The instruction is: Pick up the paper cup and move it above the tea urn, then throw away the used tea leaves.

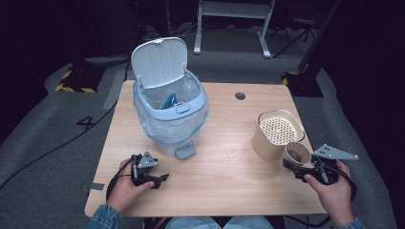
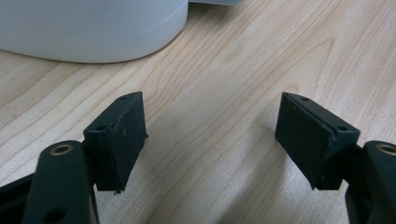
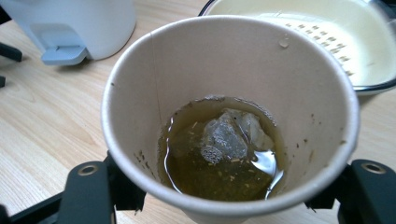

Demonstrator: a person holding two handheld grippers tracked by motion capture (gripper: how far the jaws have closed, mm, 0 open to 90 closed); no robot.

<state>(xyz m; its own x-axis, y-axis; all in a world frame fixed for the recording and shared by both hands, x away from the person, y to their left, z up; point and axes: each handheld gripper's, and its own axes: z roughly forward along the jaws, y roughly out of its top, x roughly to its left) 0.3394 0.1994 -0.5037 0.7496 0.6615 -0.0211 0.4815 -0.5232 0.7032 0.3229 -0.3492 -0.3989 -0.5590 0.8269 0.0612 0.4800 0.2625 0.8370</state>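
The right gripper (image 1: 297, 164) is clamping a paper cup (image 3: 229, 116) beside the strainer pot (image 1: 277, 131); the left gripper (image 1: 160, 179) is lying wide open and empty near the pedal bin (image 1: 169, 112).

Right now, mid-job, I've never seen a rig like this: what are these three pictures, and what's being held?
A person holds a hand-held gripper in each hand. The high view looks down on the wooden table; the other two cameras ride on the grippers. The left hand-held gripper rests open, holding nothing, near the pedal bin, whose lid stands open. The right hand-held gripper is closed around a paper cup with a tea bag in brownish liquid. Beside it stands a cream container with a perforated insert.
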